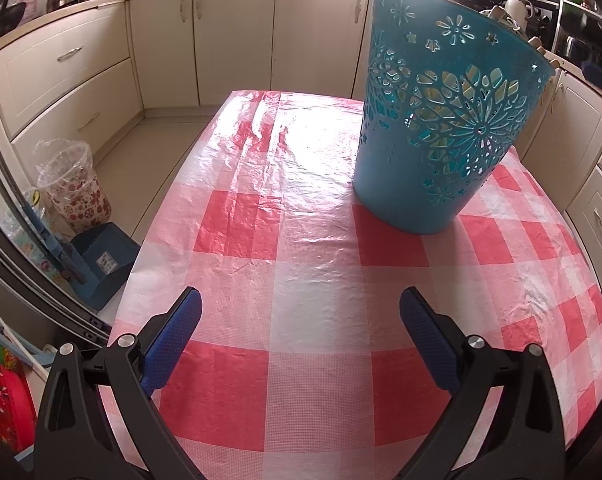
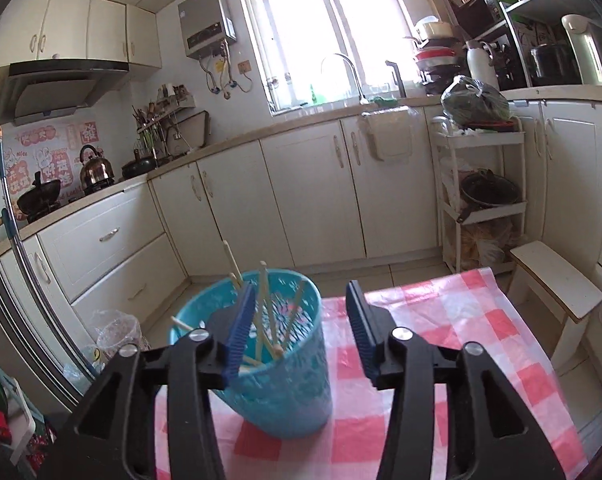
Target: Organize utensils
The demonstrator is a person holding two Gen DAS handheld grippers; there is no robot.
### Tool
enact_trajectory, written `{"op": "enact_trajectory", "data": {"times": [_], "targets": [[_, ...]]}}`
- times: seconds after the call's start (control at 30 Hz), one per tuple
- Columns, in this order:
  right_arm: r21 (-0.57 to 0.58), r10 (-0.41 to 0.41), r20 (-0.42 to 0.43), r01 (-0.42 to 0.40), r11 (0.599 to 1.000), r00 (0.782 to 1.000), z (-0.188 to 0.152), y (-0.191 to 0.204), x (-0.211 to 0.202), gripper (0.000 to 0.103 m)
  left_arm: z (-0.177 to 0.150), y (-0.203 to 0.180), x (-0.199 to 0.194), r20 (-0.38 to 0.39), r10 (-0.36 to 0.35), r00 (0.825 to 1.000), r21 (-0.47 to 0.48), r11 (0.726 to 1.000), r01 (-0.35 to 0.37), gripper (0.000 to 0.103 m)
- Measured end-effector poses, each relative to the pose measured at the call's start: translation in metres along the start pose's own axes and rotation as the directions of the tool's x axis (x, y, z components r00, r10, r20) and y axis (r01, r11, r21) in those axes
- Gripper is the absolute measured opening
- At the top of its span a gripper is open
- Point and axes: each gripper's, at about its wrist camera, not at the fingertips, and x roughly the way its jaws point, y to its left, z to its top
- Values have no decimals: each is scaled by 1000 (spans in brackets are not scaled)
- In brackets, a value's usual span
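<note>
A teal plastic basket with flower cut-outs [image 1: 441, 136] stands on the red-and-white checked tablecloth [image 1: 301, 280], to the right of centre in the left wrist view. My left gripper [image 1: 301, 308] hangs open over bare cloth, well short of the basket, with nothing between its blue pads. In the right wrist view the basket [image 2: 277, 368] holds several pale chopsticks [image 2: 265, 304] that lean and poke above its rim. My right gripper [image 2: 301, 304] is open just above the rim, with no chopstick between its pads.
Cream kitchen cabinets [image 1: 229, 36] run along the far walls. A plastic-lined bin [image 1: 73, 184] and a blue dustpan [image 1: 101, 264] stand on the floor left of the table. A white rack [image 2: 481, 196] and a small stool [image 2: 553, 280] stand at the right.
</note>
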Motion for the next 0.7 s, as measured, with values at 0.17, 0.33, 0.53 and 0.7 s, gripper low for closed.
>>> {"op": "enact_trajectory", "data": {"times": [0.17, 0.33, 0.53, 0.7], "targets": [[14, -67, -144, 70, 997, 987, -27, -12, 0, 65, 5, 6, -5, -17, 31, 999, -17, 999, -32, 95], [8, -82, -217, 86, 996, 973, -41, -11, -11, 75, 9, 10, -39, 16, 56, 998, -27, 998, -56, 95], [-8, -75, -252, 75, 997, 965, -45, -1, -29, 81, 14, 8, -88, 74, 71, 995, -30, 997, -69, 95], [-5, -69, -256, 70, 998, 964, -43, 1, -40, 83, 20, 11, -113, 81, 55, 995, -60, 997, -50, 95]]}}
